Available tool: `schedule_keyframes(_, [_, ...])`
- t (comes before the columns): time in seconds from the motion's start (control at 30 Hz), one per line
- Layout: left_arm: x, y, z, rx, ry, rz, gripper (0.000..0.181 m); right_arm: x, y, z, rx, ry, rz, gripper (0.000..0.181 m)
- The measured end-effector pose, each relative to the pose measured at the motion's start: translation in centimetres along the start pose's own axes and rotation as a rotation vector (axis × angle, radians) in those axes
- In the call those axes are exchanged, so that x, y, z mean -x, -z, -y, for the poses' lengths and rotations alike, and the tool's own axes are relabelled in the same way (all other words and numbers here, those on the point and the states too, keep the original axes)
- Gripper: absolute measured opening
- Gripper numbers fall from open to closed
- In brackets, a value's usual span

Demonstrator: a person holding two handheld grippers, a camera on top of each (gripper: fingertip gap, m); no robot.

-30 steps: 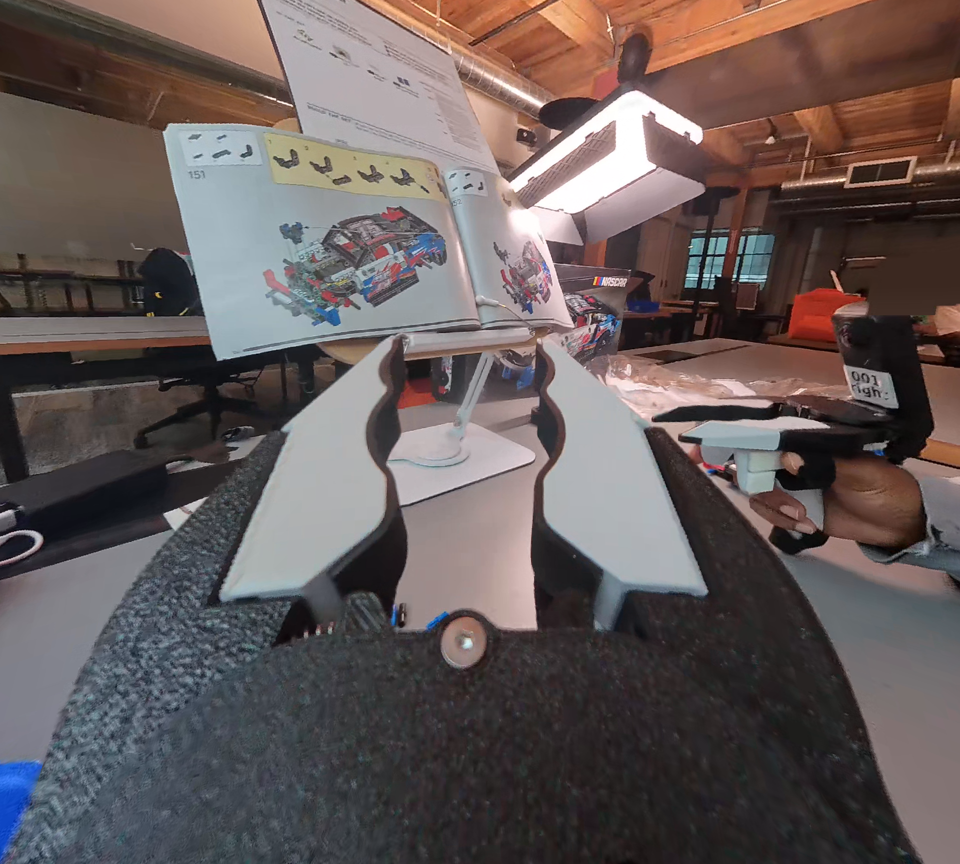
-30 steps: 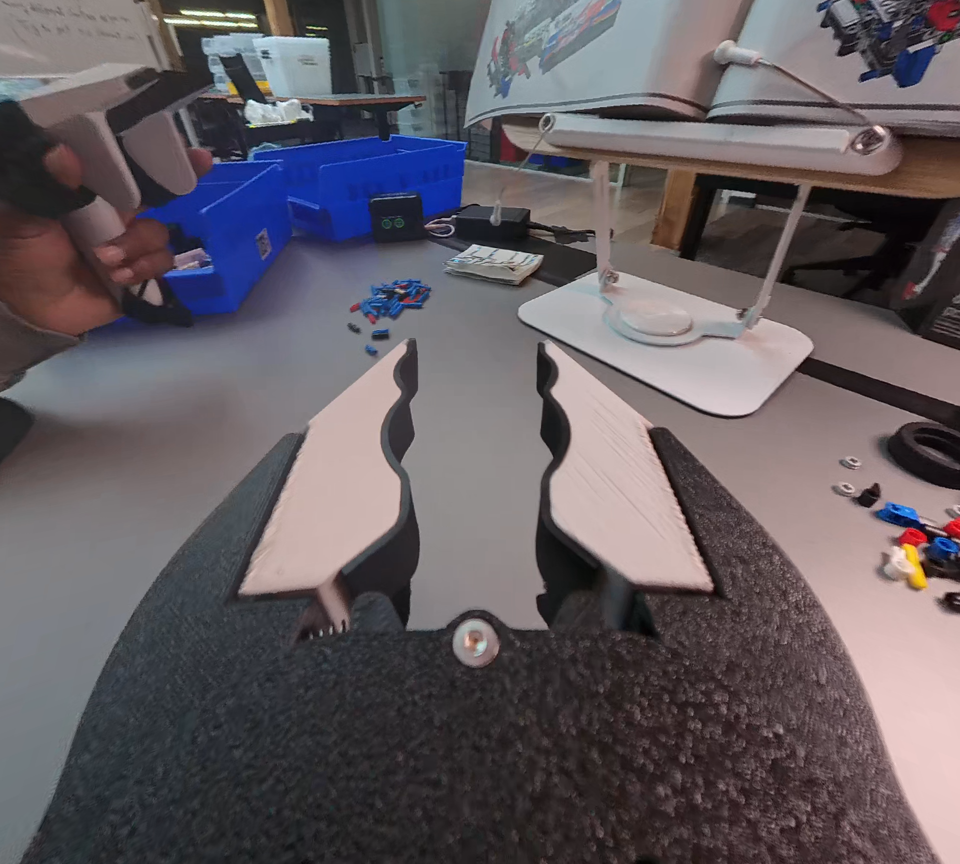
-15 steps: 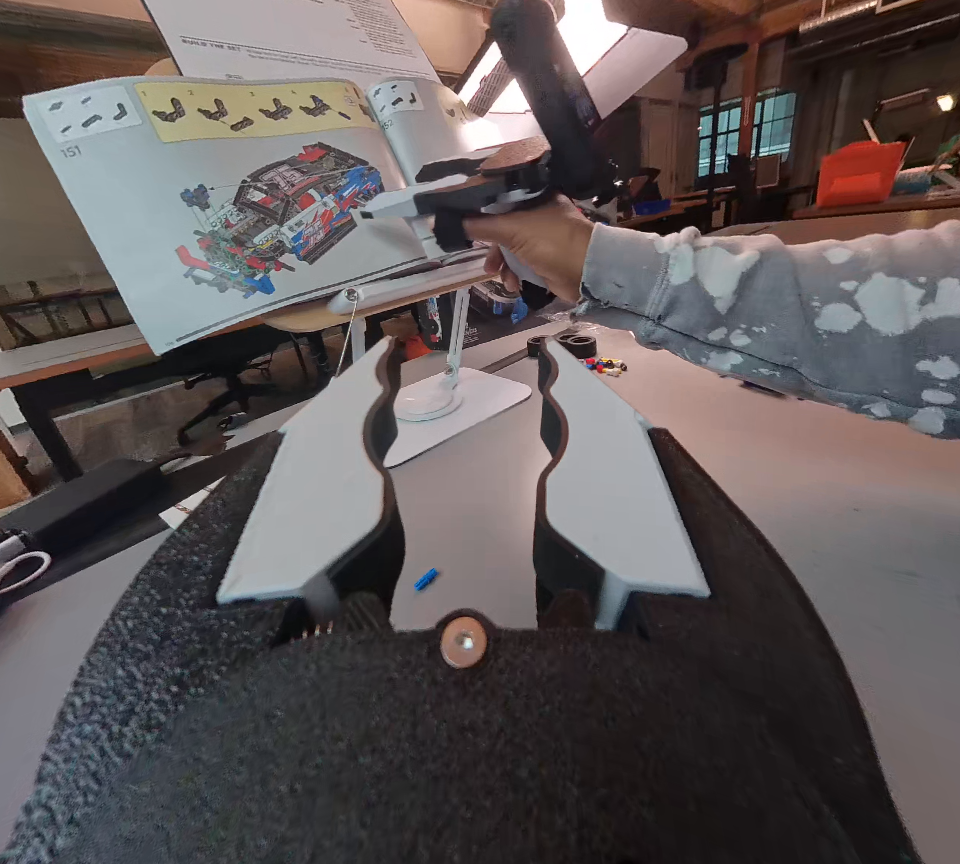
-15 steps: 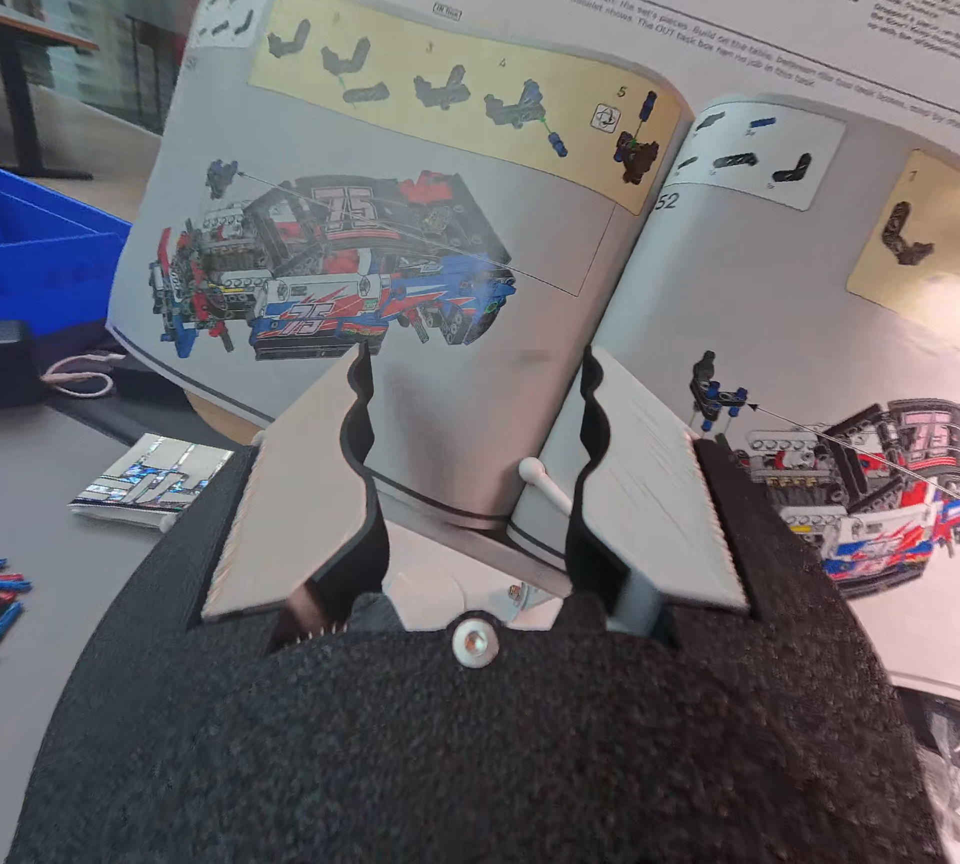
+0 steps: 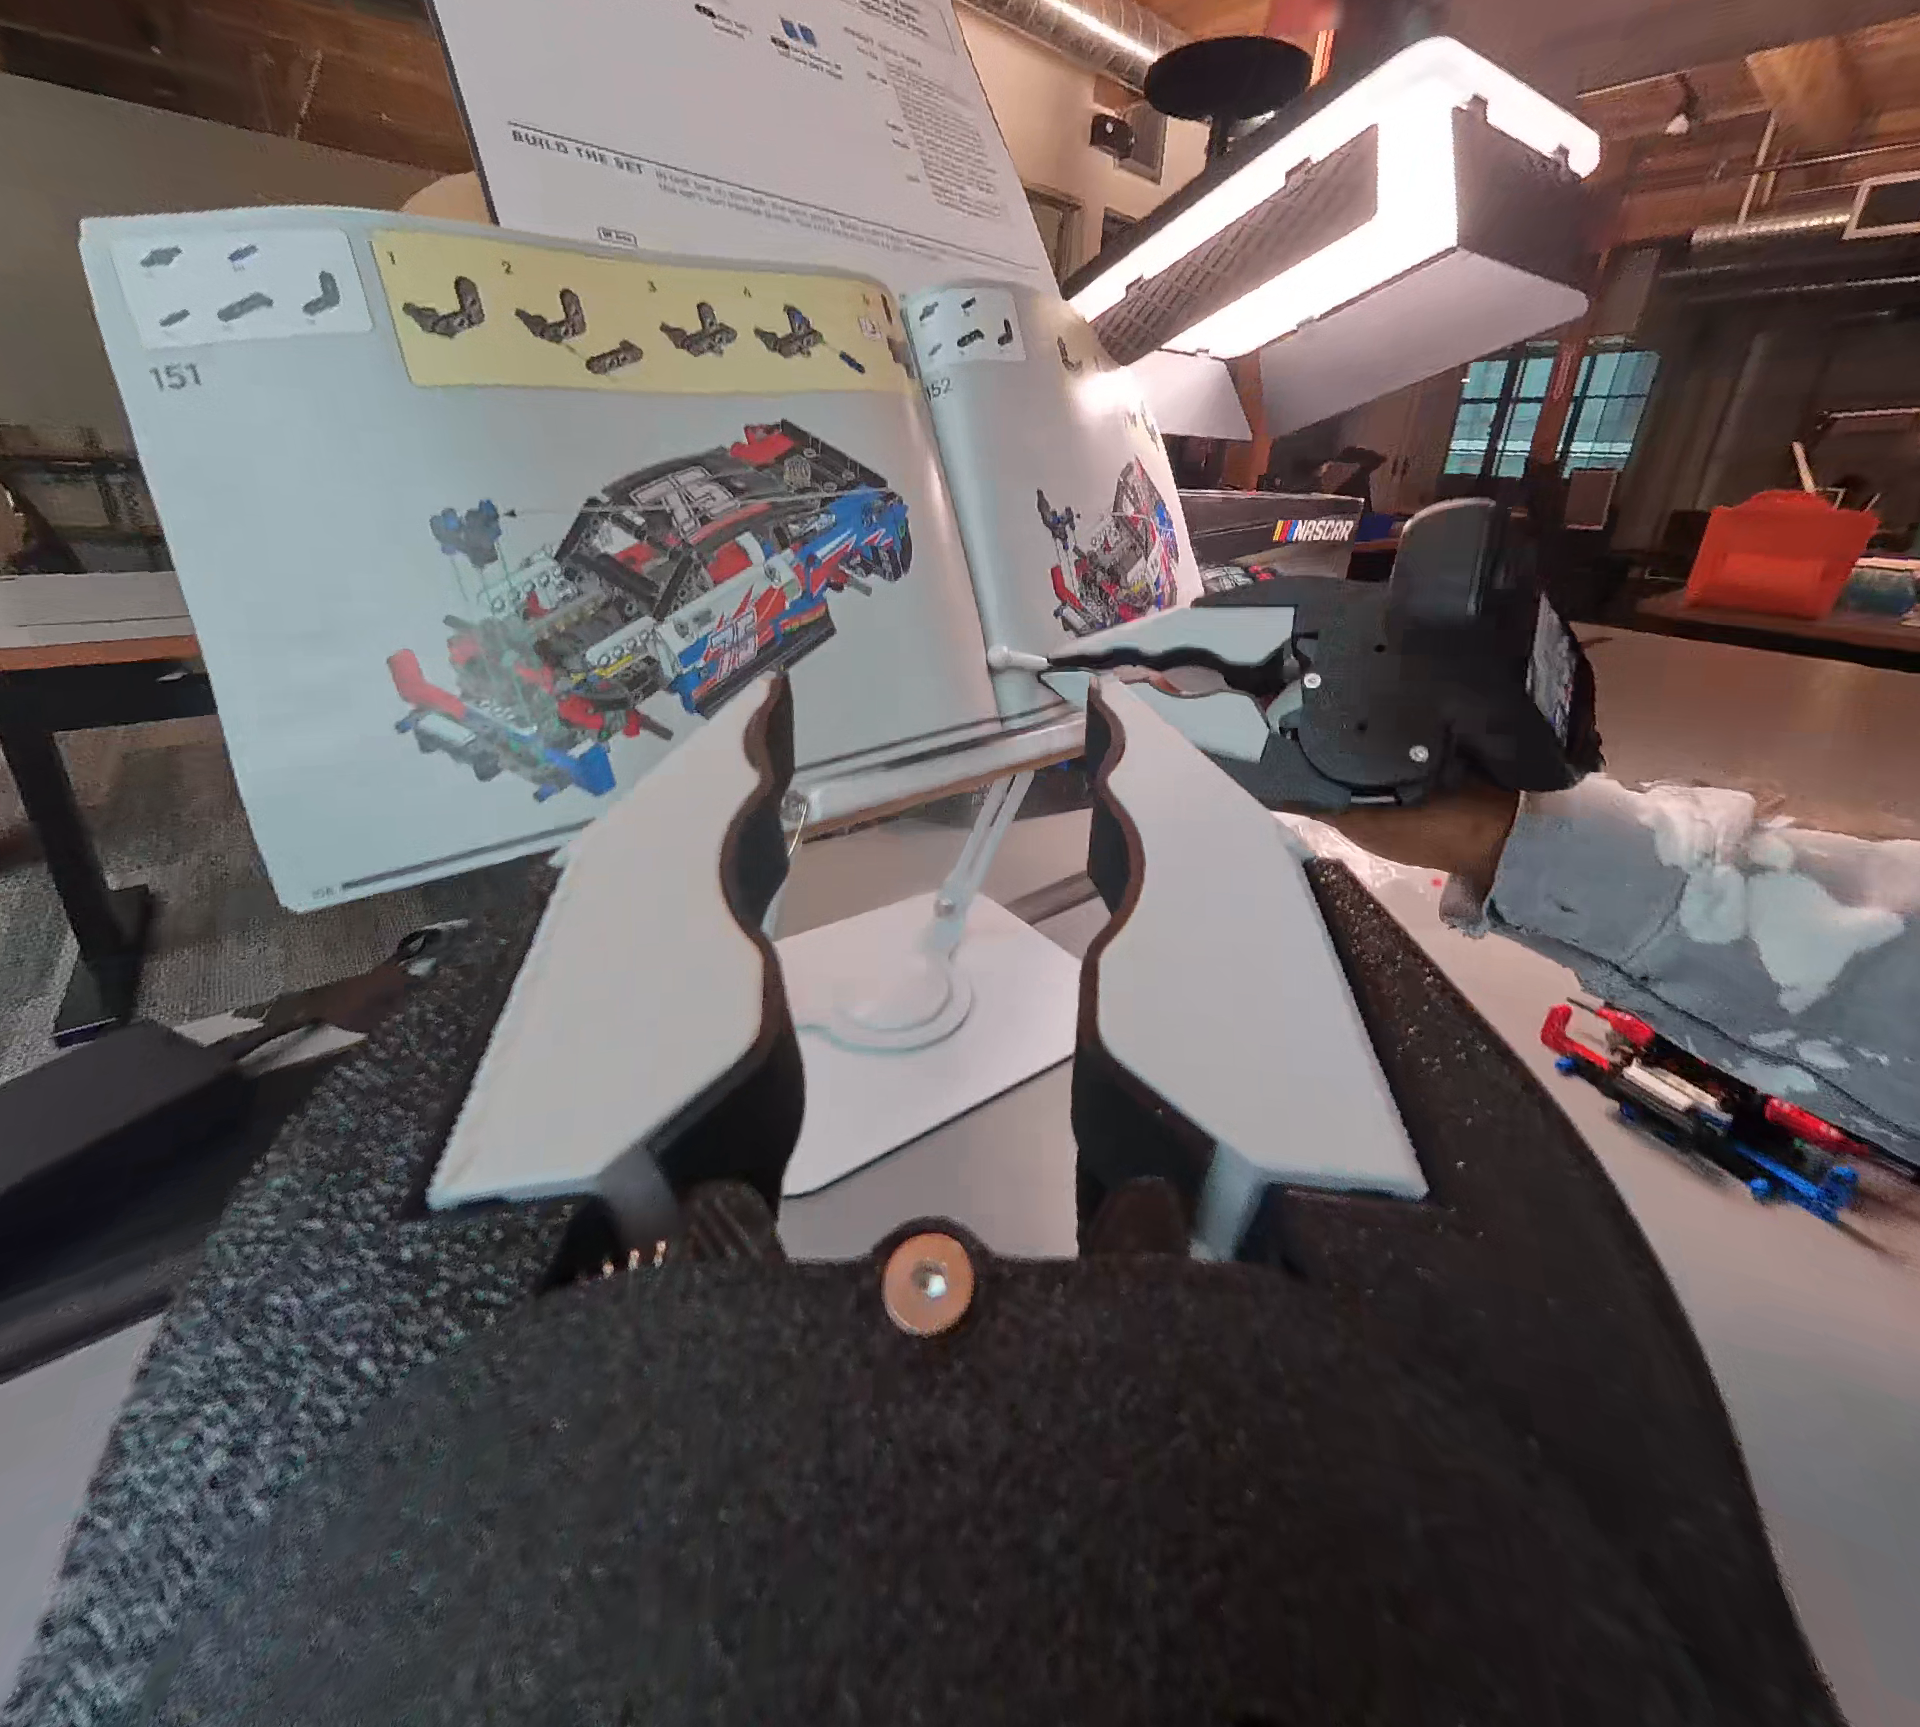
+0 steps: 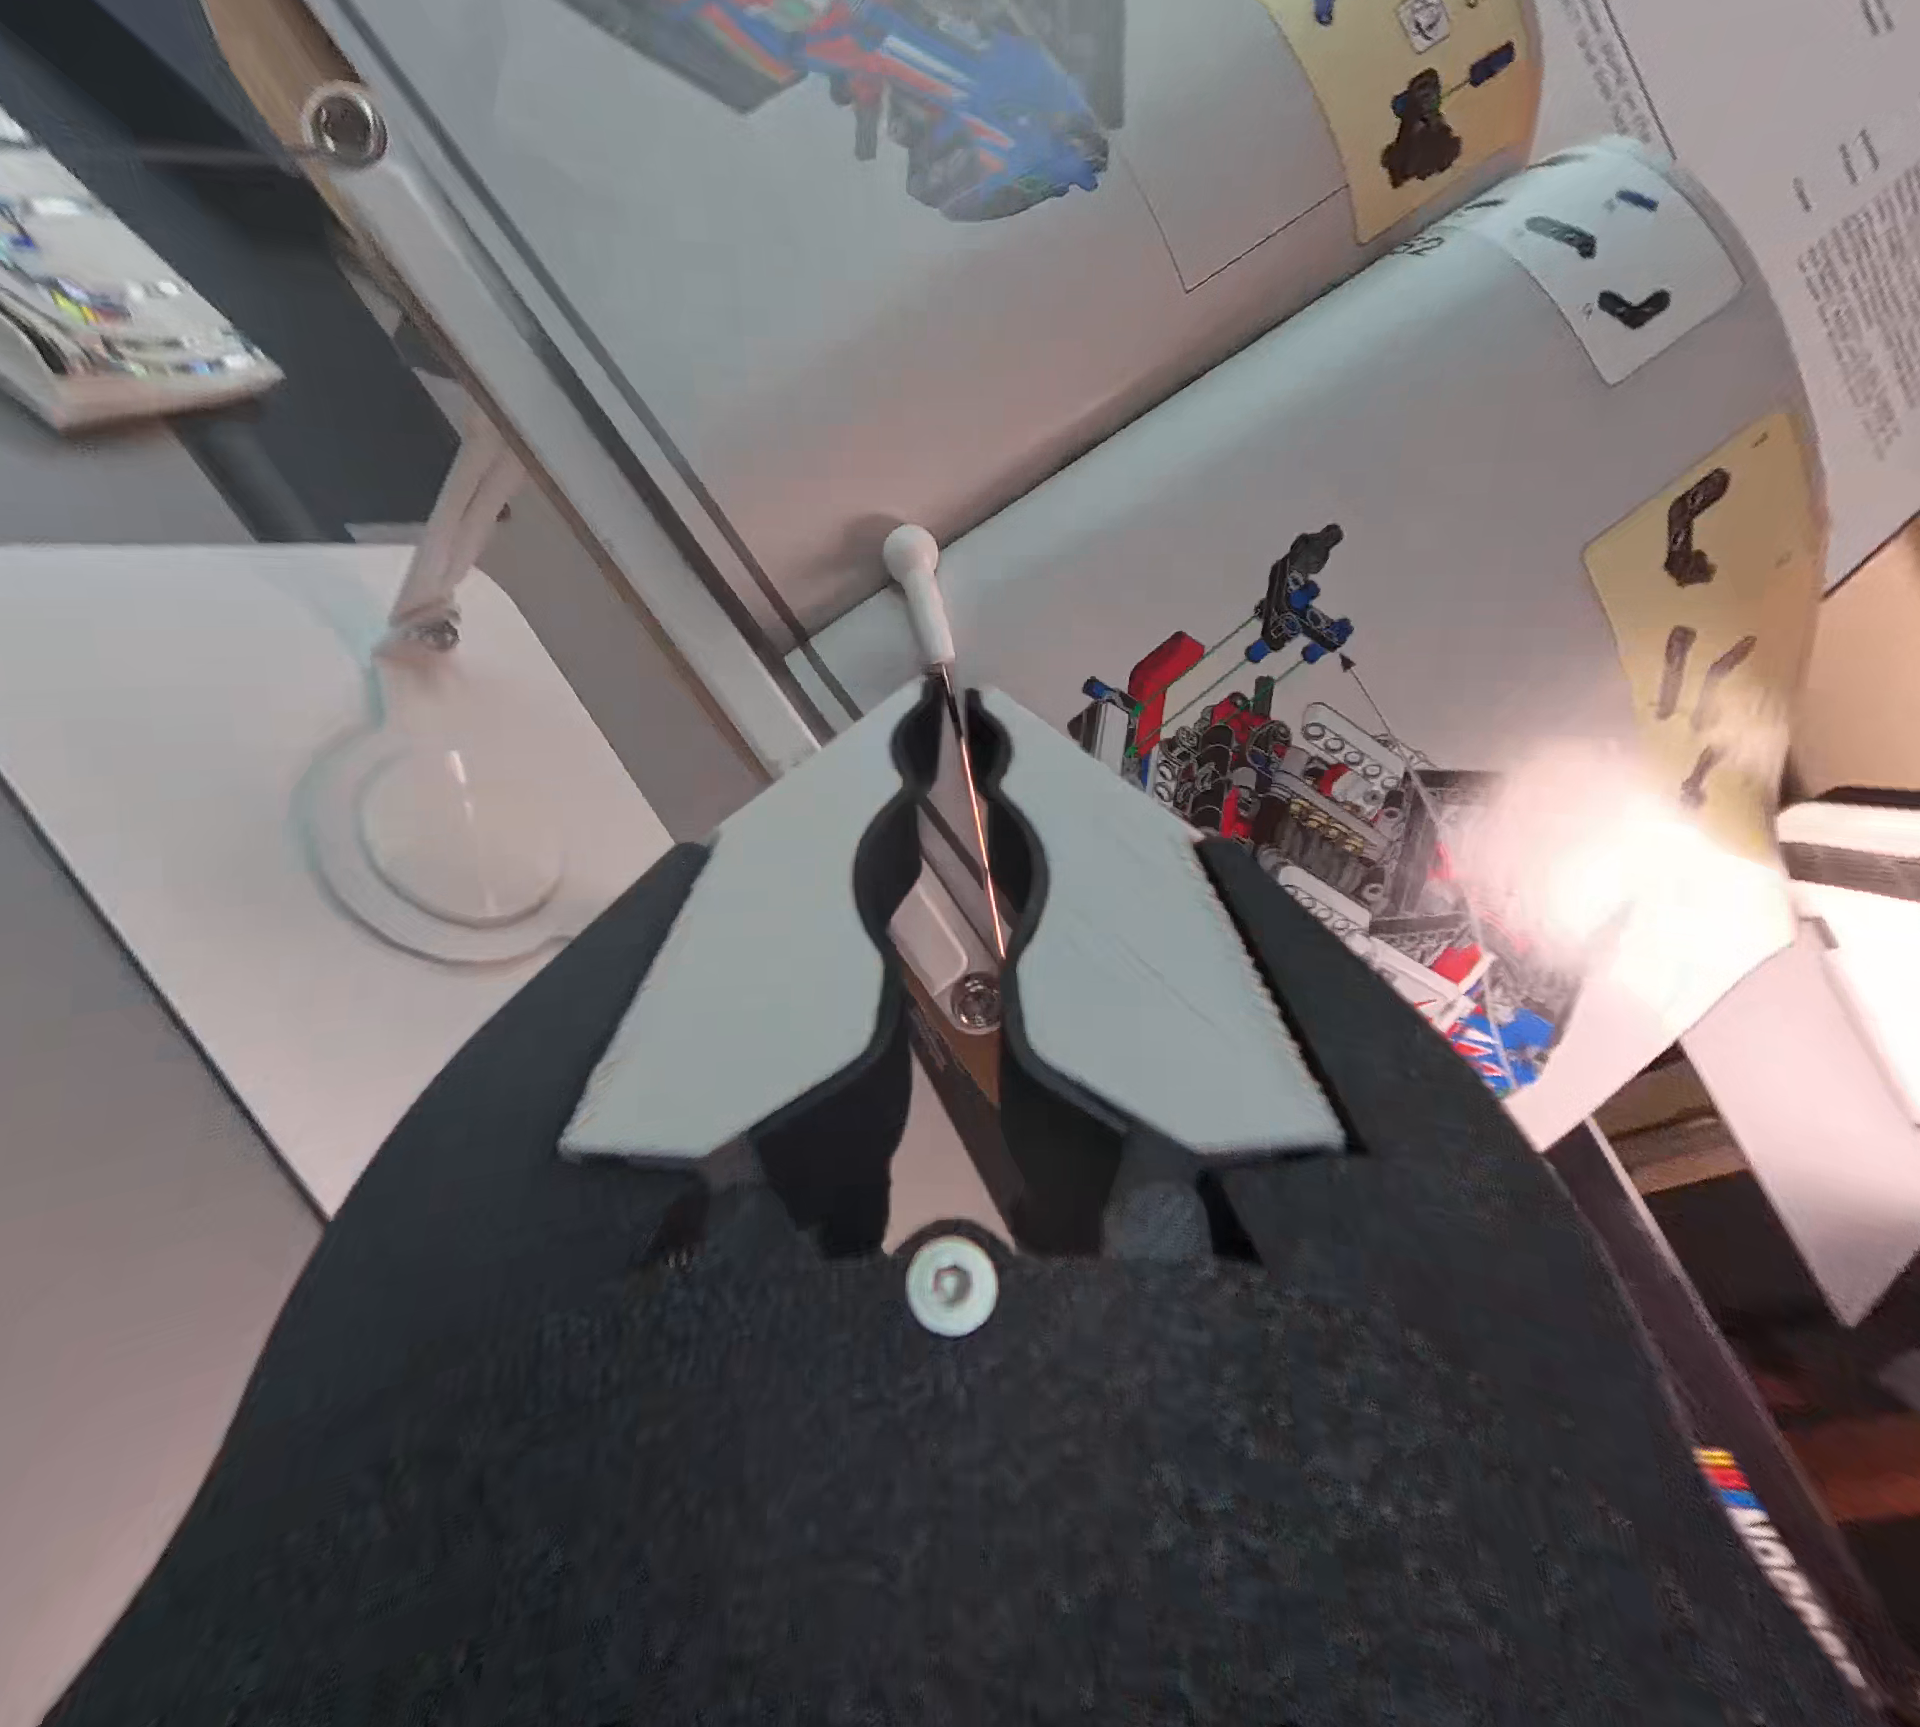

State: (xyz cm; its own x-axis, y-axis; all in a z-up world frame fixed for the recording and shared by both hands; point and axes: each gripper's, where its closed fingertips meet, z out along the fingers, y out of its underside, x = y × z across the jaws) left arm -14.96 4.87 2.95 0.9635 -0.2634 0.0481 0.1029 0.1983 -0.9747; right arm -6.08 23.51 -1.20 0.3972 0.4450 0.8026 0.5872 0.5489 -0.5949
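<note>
Left wrist view, far left: a dark flat box (image 5: pixel 99 1121) sits on the grey table (image 5: pixel 1756 1345). Next along, an open instruction booklet (image 5: pixel 540 534) stands tilted back on a white book stand (image 5: pixel 935 1023), with a large printed sheet (image 5: pixel 707 25) propped behind it. The left gripper (image 5: pixel 932 716) is released, jaws wide apart, nothing between them; it hangs in the air in front of the stand, lined up with the booklet's lower edge, not touching it. Right of centre, the right gripper (image 5: pixel 1049 661) comes in sideways, tips at the white-capped page-holder wire (image 5: pixel 1013 659) near the booklet's spine. A bright lamp panel (image 5: pixel 1340 223) hangs above. Far right, a mottled grey sleeve (image 5: pixel 1714 929) and beneath it a partly built toy car (image 5: pixel 1704 1106) on the table.

Right wrist view, left: the stand's white base (image 6: pixel 208 742), then the stand's ledge running diagonally. Centre: the right gripper (image 6: pixel 951 701) is clenched on the thin page-holder wire (image 6: pixel 971 804), which runs between the fingers (image 6: pixel 790 929) with the white cap (image 6: pixel 920 586) sticking out just past the tips, resting on the booklet (image 6: pixel 1299 451) by the spine. Right: the right-hand page with lamp glare.
</note>
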Motion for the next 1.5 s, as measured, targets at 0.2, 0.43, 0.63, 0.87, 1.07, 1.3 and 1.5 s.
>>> schedule_keyframes(0.2, [2.1,-2.7,-0.8,0.085,0.005,0.063,0.055,-3.3,0.8,-0.7,-0.05,-0.341,-0.052,0.0])
schedule_keyframes(0.43, [6.0,-3.6,-1.8,0.19,-0.027,0.128,0.059,-6.5,2.2,-7.3,-0.071,-1.065,-0.144,0.003])
schedule_keyframes(0.63, [9.3,-6.0,-4.2,0.292,-0.043,0.233,0.084,-5.9,2.9,-9.3,-0.027,-1.199,-0.139,0.005])
schedule_keyframes(0.87, [9.9,-9.2,-5.9,0.313,-0.134,0.307,0.108,-5.6,3.5,-9.0,-0.036,-1.196,-0.083,0.028])
schedule_keyframes(1.07, [10.8,-8.7,-5.1,0.238,-0.181,0.435,0.053,-5.3,5.1,-8.5,-0.053,-1.166,-0.075,0.035])
schedule_keyframes(1.3, [9.1,-8.4,-3.1,0.162,-0.225,0.415,0.028,-4.9,5.9,-7.5,-0.068,-1.115,-0.057,0.035])
schedule_keyframes(1.5, [7.2,-8.1,-1.5,0.107,-0.228,0.38,0.035,-4.1,6.0,-7.0,-0.067,-1.093,-0.038,0.035])
